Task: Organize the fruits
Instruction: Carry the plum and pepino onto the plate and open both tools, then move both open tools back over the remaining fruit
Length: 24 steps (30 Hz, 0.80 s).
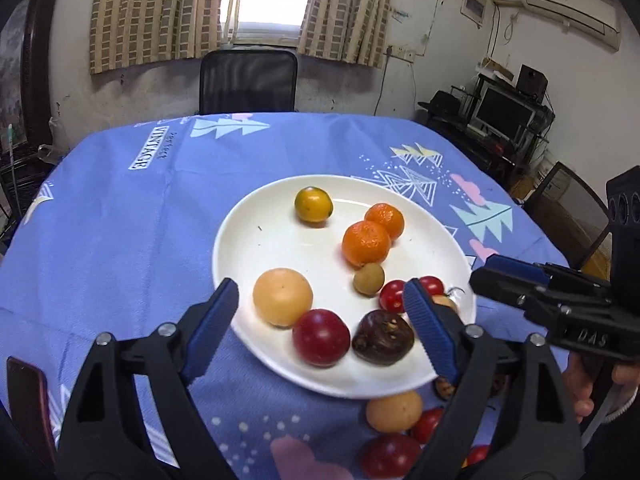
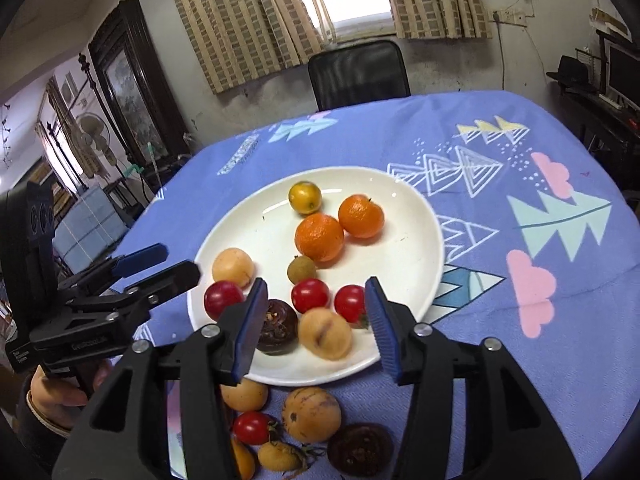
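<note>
A white plate (image 1: 272, 240) on the blue tablecloth holds two oranges (image 1: 366, 248), a yellow-green citrus (image 1: 314, 204), a longan, cherry tomatoes (image 1: 394, 295), a pale orange fruit (image 1: 282, 297), a red plum (image 1: 321, 337) and a dark passion fruit (image 1: 382, 337). My left gripper (image 1: 324, 320) is open over the plate's near edge, straddling the plum and passion fruit without touching them. My right gripper (image 2: 318, 320) is open too, above a pale fruit (image 2: 325, 338) lying on the plate (image 2: 400, 248). Several loose fruits (image 2: 312, 414) lie on the cloth in front of the plate.
A black chair (image 1: 248, 80) stands behind the table's far edge. A dark red flat object (image 1: 28, 400) lies at the near left. A desk with a monitor (image 1: 504, 112) is off to the right. A hand (image 2: 52, 396) holds the left gripper (image 2: 180, 262).
</note>
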Motion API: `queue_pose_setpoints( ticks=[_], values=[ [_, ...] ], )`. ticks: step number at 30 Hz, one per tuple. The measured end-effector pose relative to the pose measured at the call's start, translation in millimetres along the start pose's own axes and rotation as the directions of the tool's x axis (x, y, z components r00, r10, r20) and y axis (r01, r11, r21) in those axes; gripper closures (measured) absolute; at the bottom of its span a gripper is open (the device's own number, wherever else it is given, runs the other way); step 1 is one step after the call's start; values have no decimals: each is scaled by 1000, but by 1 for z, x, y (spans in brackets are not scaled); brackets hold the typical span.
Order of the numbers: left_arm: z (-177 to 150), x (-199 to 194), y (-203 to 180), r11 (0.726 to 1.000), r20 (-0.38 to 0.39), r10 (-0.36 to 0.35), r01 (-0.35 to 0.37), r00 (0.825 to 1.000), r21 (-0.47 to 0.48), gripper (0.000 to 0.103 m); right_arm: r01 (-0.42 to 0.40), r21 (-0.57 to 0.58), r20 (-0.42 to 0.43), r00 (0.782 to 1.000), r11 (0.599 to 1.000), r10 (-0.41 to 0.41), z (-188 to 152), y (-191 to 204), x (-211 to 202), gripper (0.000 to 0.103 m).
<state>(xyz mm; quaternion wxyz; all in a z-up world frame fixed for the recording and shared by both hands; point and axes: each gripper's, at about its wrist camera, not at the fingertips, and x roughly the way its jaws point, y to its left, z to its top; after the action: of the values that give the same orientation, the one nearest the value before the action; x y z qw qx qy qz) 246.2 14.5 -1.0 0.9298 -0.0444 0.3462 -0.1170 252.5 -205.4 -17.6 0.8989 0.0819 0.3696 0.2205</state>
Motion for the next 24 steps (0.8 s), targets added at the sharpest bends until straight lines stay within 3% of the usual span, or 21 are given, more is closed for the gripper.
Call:
queue_pose_setpoints(
  ticks=[1, 7, 10, 13, 18, 24],
  values=[
    [-2, -10, 0, 1000, 11, -6, 6, 1000, -2, 13, 6, -1, 17, 1000, 1000, -6, -1, 0, -9, 40],
    [-33, -53, -5, 1000, 74, 27, -27, 997, 1, 6, 15, -75, 54, 998, 997, -11, -27, 3, -43, 40],
    [-57, -61, -9, 999, 112, 22, -26, 994, 37, 5, 3, -102, 2, 1000, 995, -3, -50, -5, -44, 40],
    [-70, -51, -8, 998, 35, -26, 24, 999, 57, 5, 1, -111, -46, 999, 994, -7, -73, -11, -46, 40],
    [-72, -51, -4, 999, 33, -52, 52, 998, 12, 5, 21, -169, -75, 997, 985, -34, -87, -6, -42, 45],
    [-74, -53, -4, 1000, 37, -6, 5, 999, 21, 5, 55, -205, -114, 990, 977, -80, -94, -3, -27, 46]
  ],
)
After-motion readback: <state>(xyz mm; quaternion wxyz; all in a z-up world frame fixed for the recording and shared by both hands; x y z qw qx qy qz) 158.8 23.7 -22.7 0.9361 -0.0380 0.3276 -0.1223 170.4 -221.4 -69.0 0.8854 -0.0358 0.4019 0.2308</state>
